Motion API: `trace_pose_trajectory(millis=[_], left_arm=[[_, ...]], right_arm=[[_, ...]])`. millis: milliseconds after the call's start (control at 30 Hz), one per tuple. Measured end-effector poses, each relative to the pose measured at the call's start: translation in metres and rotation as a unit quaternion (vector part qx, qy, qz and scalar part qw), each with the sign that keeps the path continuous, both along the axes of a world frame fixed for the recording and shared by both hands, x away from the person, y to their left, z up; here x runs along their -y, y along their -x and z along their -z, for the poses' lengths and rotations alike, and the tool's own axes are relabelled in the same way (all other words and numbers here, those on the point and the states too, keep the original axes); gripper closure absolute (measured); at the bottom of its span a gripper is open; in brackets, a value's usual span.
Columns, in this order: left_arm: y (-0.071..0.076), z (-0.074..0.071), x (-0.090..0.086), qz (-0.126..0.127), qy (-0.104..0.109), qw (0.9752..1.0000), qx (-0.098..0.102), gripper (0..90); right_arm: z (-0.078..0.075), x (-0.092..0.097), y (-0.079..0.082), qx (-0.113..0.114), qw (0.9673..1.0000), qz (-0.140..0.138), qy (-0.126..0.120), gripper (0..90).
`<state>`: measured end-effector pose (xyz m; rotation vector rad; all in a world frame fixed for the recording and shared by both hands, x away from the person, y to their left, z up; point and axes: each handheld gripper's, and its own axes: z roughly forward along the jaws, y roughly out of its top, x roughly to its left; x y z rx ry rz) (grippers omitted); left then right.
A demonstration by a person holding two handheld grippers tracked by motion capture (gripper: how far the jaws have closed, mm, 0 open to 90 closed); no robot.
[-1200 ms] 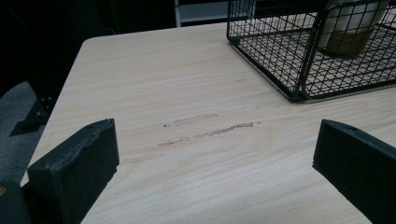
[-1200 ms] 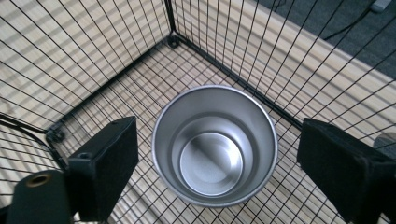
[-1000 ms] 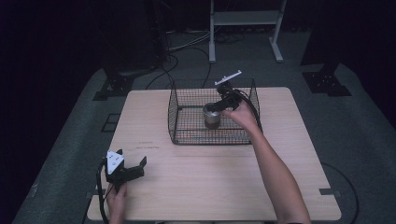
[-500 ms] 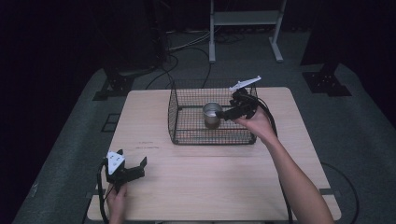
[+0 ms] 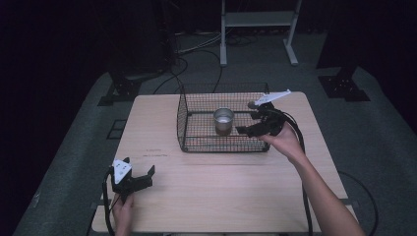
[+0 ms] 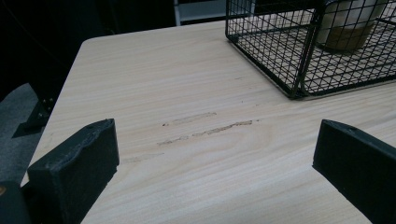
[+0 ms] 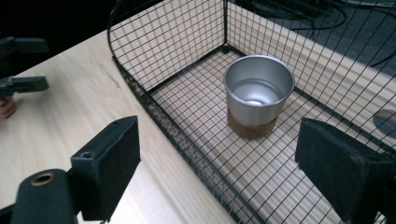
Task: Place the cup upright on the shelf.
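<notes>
a: where was the metal cup (image 5: 223, 121)?
b: it stood upright inside the wire basket (image 5: 196, 142), toward its far middle, its open mouth up and a brown band round its base.
a: and the right gripper (image 5: 248, 131)?
b: it hung at the basket's right end, jaws spread wide, holding nothing, apart from the cup.
a: the left gripper (image 5: 143, 176)?
b: low on the wooden table (image 5: 221, 187) near its front left corner, jaws likewise apart and empty.
</notes>
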<state>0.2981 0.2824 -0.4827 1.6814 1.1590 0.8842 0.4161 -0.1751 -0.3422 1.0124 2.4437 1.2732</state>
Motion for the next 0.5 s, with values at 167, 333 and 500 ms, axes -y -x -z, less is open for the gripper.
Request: trace_pose_trajectory(millis=[167,333,500], left_arm=[[0.0,0.0,0.001,-0.001,0.001,1.0,0.001,0.0],[0.0,0.0,0.001,-0.001,-0.002,1.0,-0.001,0.0],[0.0,0.0,0.001,-0.001,-0.004,1.0,-0.001,0.0]], right_arm=[[0.003,0.008,0.015,0.007,0.9999,-0.008,0.003,13.5],[0.01,0.016,0.027,0.008,0.9998,-0.015,0.006,13.5],[0.021,0.028,0.049,0.012,0.9997,-0.021,0.003,13.5]])
